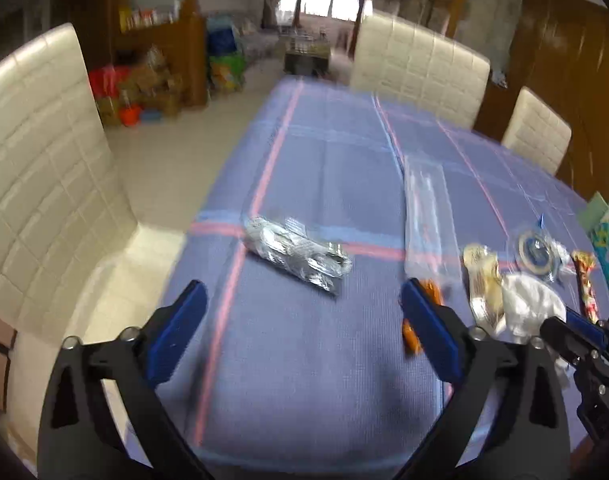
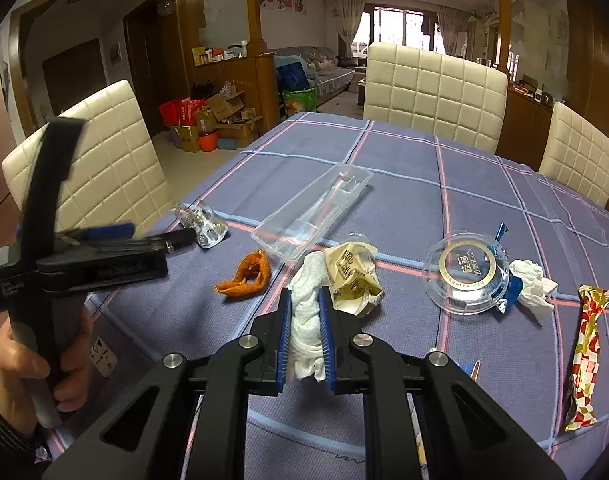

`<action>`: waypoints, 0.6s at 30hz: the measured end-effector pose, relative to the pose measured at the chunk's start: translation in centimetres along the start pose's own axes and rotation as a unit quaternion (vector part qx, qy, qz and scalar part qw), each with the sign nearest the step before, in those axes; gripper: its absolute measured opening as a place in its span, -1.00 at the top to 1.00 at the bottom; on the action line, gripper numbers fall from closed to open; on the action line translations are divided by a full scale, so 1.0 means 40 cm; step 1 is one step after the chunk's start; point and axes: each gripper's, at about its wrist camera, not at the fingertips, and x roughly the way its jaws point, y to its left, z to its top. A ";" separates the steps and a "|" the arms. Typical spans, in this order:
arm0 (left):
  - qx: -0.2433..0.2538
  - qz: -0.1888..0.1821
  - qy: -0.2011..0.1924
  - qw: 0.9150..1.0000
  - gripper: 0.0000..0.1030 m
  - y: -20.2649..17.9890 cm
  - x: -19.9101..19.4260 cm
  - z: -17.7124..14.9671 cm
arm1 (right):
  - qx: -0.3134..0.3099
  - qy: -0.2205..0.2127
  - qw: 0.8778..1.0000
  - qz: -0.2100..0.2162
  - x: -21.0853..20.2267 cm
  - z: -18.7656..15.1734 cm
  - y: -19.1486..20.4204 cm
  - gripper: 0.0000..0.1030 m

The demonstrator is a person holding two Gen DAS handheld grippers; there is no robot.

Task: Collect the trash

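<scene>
My right gripper is shut on a crumpled white tissue; it also shows in the left wrist view. My left gripper is open and empty above the table, just short of a silver foil wrapper. That wrapper also lies in the right wrist view. An orange peel, a cream crumpled carton, a clear plastic tray, a clear round lid, a white tissue wad and a red-gold candy wrapper lie on the cloth.
The table has a purple plaid cloth. Cream padded chairs stand at the left, far end and right. Boxes and bags sit on the floor beyond the left edge.
</scene>
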 end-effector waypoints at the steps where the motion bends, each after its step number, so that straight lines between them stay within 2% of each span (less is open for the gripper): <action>1: 0.009 0.006 -0.001 1.000 -0.93 -0.008 0.003 0.006 | 0.001 0.000 1.000 0.000 0.005 0.004 -0.004 0.73; 7: 0.070 0.029 0.017 0.997 -0.93 -0.021 0.065 0.043 | 0.006 0.006 1.000 0.001 0.043 0.024 -0.022 0.73; 14: 0.128 0.030 0.039 0.990 -0.93 -0.001 0.136 0.052 | 0.008 0.013 1.000 -0.002 0.072 0.035 -0.026 0.73; 16: 0.129 0.027 0.045 0.990 -0.67 0.008 0.150 0.051 | 0.008 0.015 1.000 -0.004 0.077 0.037 -0.027 0.73; 17: 0.127 0.027 0.049 0.990 -0.39 0.010 0.156 0.049 | 0.007 0.016 1.000 -0.006 0.080 0.038 -0.027 0.73; 18: 0.121 0.021 0.054 0.991 -0.40 0.017 0.160 0.049 | 0.007 0.016 1.000 -0.007 0.080 0.038 -0.026 0.73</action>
